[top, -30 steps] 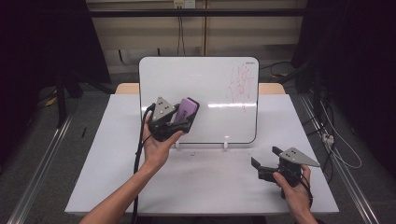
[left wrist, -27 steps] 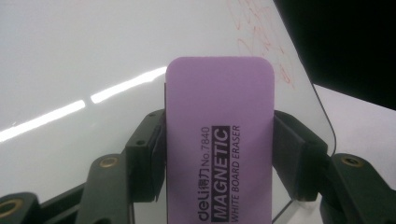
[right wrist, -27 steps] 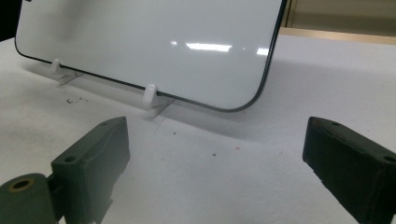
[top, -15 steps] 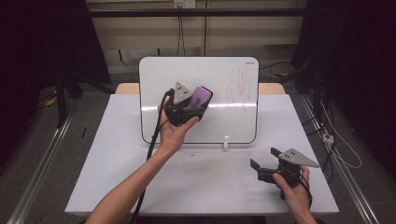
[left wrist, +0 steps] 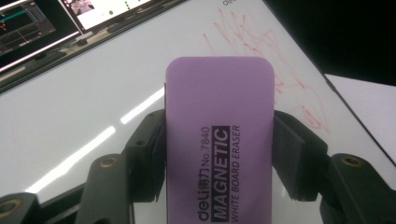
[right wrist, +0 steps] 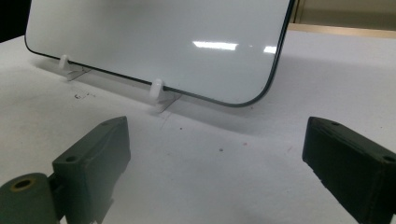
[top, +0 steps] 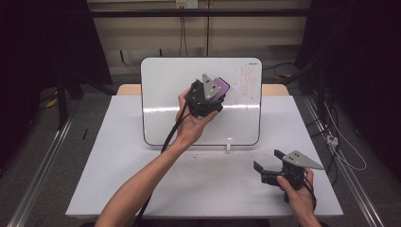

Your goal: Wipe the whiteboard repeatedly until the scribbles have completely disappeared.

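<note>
I have the left gripper [top: 213, 94] clamped on the purple eraser [left wrist: 218, 135], its black jaws pressing on both long sides, and I hold it up in front of the whiteboard [top: 165, 113], just left of the red scribble [top: 246, 80] in the board's upper right corner. The whiteboard stands propped on small white feet on the table [top: 118, 165]. My right gripper [top: 267, 163] rests low near the table's right front corner, jaws spread wide with nothing between them.

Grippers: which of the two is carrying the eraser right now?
The left gripper, raised in front of the whiteboard, clamps the purple eraser. The right gripper sits low by the table, jaws open and empty.
</note>
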Demonstrator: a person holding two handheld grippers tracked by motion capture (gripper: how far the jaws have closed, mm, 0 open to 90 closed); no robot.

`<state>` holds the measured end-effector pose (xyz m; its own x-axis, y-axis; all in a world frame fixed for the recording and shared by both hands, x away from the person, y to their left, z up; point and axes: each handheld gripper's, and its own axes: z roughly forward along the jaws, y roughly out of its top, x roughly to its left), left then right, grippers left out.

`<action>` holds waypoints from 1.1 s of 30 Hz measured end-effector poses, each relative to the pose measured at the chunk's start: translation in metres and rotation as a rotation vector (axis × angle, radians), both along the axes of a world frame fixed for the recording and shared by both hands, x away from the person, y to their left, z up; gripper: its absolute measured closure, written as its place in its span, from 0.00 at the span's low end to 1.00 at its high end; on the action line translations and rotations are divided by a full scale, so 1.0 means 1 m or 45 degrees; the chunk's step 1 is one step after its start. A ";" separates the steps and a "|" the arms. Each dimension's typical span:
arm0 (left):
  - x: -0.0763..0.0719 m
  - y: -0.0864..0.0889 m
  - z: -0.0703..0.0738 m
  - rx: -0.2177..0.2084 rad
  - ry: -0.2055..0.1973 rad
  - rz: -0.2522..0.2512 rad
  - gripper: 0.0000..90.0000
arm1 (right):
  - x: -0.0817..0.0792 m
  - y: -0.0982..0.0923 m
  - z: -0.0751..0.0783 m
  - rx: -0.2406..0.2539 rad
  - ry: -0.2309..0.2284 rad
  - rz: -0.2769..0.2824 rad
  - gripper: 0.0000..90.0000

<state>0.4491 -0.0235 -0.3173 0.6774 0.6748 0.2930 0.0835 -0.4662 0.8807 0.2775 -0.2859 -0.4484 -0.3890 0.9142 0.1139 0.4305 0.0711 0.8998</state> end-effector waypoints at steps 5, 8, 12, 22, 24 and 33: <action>0.004 -0.010 0.000 0.088 -0.059 0.022 0.46 | 0.000 0.000 0.000 0.000 -0.002 0.001 0.08; 0.006 -0.016 -0.001 0.121 -0.088 0.040 0.46 | 0.000 0.000 0.000 0.001 -0.005 0.003 0.09; 0.008 -0.022 -0.003 0.141 -0.121 0.050 0.46 | 0.000 0.001 0.000 0.000 -0.005 0.012 0.08; 0.026 -0.036 0.006 0.162 -0.143 0.101 0.46 | 0.000 0.001 -0.001 0.001 -0.002 0.010 0.09; 0.030 -0.040 0.010 0.182 -0.162 0.110 0.46 | 0.000 0.000 -0.001 0.005 -0.002 0.009 0.09; 0.043 -0.063 0.012 0.262 -0.210 0.144 0.46 | 0.000 -0.001 -0.002 0.008 0.006 0.010 0.09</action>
